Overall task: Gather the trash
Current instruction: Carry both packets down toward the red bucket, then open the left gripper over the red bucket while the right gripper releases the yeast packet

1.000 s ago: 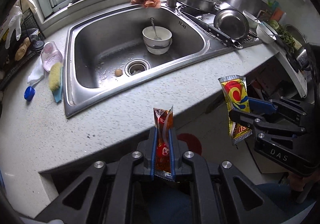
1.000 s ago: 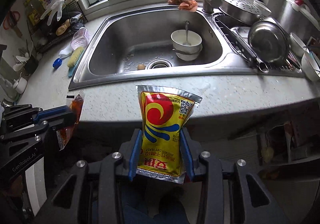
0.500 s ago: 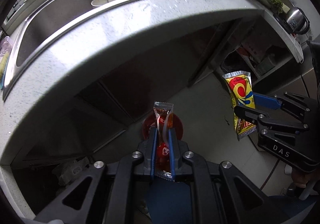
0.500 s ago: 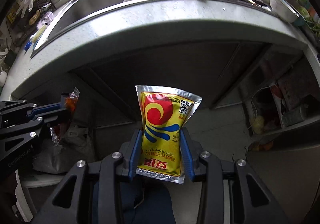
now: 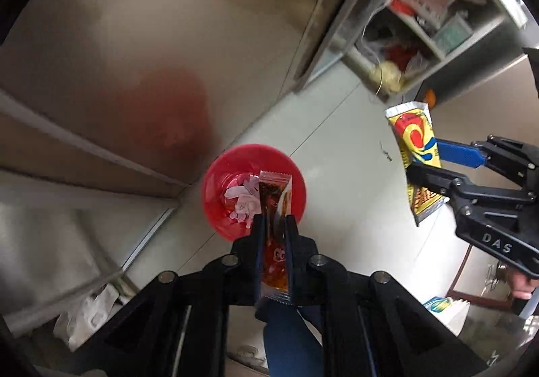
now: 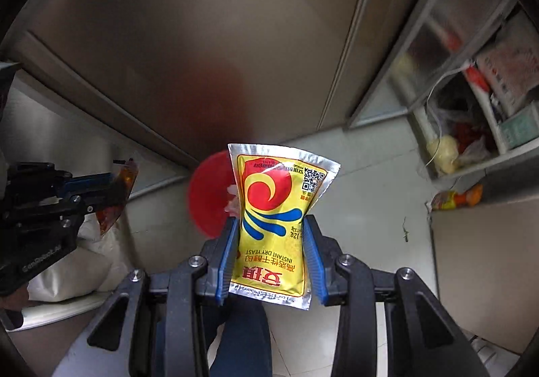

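My left gripper [image 5: 274, 225] is shut on a small red sauce sachet [image 5: 274, 205], held upright right above a red trash bin [image 5: 215, 195] on the floor; crumpled white paper lies inside it. My right gripper [image 6: 271, 232] is shut on a yellow instant-yeast packet [image 6: 274, 208], which hides much of the red bin [image 6: 207, 198] behind it. In the left wrist view the right gripper [image 5: 424, 168] hangs to the right of the bin with the yeast packet [image 5: 416, 144]. In the right wrist view the left gripper [image 6: 111, 188] sits at the left with the sachet [image 6: 116, 198].
Steel cabinet doors [image 5: 118, 57] rise behind the bin. An open shelf unit [image 6: 471, 114] with bags and boxes stands at the right. A white bag [image 6: 81, 272] lies at the left. Pale floor tiles [image 6: 363, 195] surround the bin. A dark trouser leg [image 5: 289, 340] shows below.
Both grippers have dropped from the sink counter down to floor level and tipped downward, each keeping its packet. The counter has left view; the red bin now sits close under the left gripper.
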`<state>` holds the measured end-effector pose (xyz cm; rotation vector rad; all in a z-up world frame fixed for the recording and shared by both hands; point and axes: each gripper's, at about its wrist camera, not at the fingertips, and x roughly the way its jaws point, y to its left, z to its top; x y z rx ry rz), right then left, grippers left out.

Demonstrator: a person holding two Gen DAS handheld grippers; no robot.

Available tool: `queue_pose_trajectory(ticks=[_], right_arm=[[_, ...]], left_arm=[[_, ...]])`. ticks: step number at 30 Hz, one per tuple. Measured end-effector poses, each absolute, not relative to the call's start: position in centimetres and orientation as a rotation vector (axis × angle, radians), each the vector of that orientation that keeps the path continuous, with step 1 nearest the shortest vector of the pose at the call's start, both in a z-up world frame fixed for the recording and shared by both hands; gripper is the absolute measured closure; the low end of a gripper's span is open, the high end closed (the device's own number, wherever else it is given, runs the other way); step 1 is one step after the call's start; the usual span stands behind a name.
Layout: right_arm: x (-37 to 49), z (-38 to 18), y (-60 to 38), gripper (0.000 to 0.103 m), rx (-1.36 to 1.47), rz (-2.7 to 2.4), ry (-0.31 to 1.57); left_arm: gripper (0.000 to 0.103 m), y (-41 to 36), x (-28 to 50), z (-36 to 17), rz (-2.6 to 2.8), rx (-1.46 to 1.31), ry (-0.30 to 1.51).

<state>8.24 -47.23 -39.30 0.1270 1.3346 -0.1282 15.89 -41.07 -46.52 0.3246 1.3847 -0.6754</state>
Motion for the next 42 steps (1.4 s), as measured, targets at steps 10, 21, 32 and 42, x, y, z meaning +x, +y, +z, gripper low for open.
queue_pose_trajectory(ticks=[10, 21, 32, 42], right_arm=[[8.9, -47.4, -49.2, 0.067, 0.172, -0.168, 1.359], [8.9, -47.7, -49.2, 0.067, 0.199, -0.159, 1.355], [9.5, -47.5, -45.9, 0.067, 0.109, -0.04, 1.352], [10.6, -49.1, -42.7, 0.066, 0.038, 0.115, 1.377]], left_arm=[[0.082, -43.3, 16.9, -55.5, -0.736, 0.297, 1.419], [0.081, -42.2, 17.7, -55.4, -0.709, 0.301, 1.432], [0.045, -38.6, 17.9, -53.7, -0.621, 0.362, 1.392], [0.026, -34.1, 17.3, -53.9, -0.526, 0.31, 1.396]])
